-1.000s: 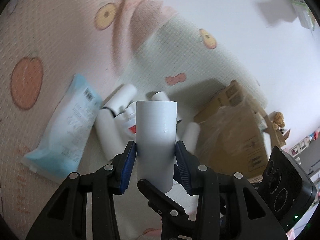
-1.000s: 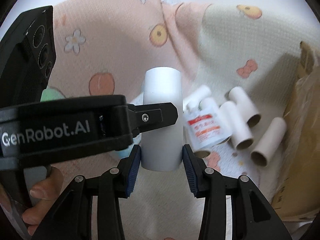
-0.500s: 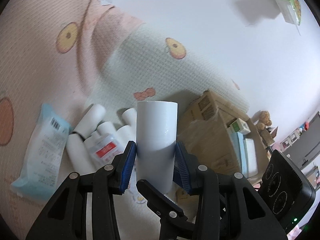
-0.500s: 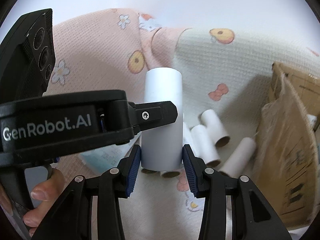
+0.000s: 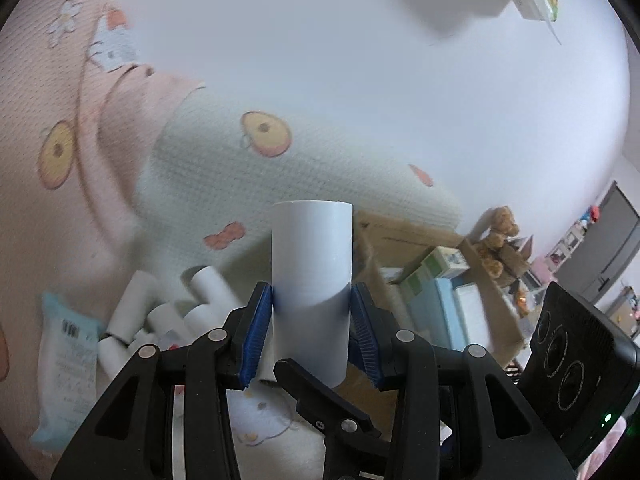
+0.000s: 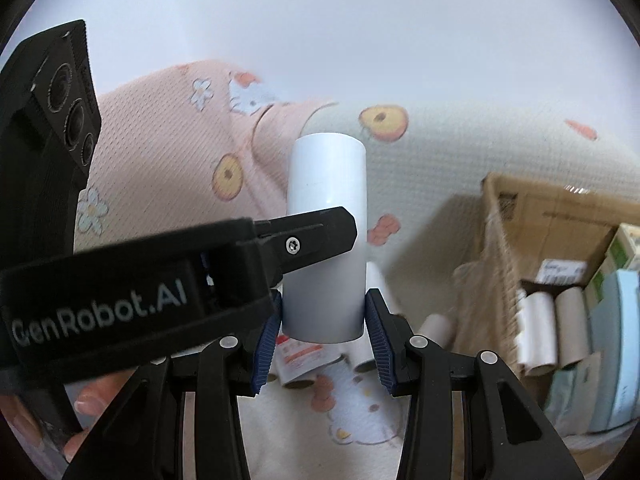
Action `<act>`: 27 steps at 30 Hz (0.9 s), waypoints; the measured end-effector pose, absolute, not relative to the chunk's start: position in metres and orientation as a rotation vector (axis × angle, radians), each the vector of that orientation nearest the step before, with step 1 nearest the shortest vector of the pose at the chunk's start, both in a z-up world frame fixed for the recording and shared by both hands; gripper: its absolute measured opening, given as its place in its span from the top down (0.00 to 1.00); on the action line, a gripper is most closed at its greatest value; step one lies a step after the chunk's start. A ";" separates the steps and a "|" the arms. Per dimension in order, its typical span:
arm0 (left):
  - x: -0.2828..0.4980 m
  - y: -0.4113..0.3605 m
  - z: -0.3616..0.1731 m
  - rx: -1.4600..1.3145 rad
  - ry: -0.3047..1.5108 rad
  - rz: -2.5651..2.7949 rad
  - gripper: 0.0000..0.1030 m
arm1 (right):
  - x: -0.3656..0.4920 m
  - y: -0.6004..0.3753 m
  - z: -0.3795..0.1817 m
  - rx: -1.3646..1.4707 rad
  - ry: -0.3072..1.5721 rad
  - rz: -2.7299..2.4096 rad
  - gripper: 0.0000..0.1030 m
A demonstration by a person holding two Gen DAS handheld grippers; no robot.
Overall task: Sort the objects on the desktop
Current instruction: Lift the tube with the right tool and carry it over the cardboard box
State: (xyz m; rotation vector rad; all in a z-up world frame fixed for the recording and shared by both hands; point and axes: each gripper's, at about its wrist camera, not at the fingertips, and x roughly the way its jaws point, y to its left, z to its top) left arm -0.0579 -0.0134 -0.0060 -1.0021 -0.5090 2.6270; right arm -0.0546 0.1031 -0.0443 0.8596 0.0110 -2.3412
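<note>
Upright, the white tube [image 5: 312, 280] stands with its long axis vertical in both wrist views, its flat top end pointing up and away from the cameras. Below lies a soft quilted blanket [image 5: 200, 184], part pink and part cream, printed with fruit, bows and flowers; a plain white wall [image 5: 360, 60] rises behind it. On the blanket lie several smaller white rolls [image 5: 168, 312] on their sides and a pale blue packet [image 5: 68, 360]. A brown cardboard box [image 6: 560, 216] sits to the right, holding more rolls [image 6: 552, 328] and small cartons. Far off in the left view stand room furniture and a brown plush toy [image 5: 500, 236].

Both claws clamp the same tube. The left claw [image 5: 312, 336] presses its blue pads against the tube's lower half, one on each side. The right claw [image 6: 324, 336] squeezes the tube's bottom end the same way, while a black finger [image 6: 316, 240] of the left claw crosses the tube's front higher up. The tube hangs clear above the blanket, between the pads.
</note>
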 end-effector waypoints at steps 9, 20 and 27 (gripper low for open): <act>-0.087 0.021 0.022 -0.955 -0.403 2.586 0.57 | -0.075 0.130 -0.014 0.854 0.001 -2.426 0.62; -0.125 0.063 0.036 -0.992 -0.328 2.511 0.57 | -0.113 0.161 -0.005 0.891 -0.026 -2.485 0.62; -0.146 0.090 0.023 -1.107 -0.309 2.424 0.57 | -0.135 0.193 -0.012 1.031 -0.070 -2.445 0.61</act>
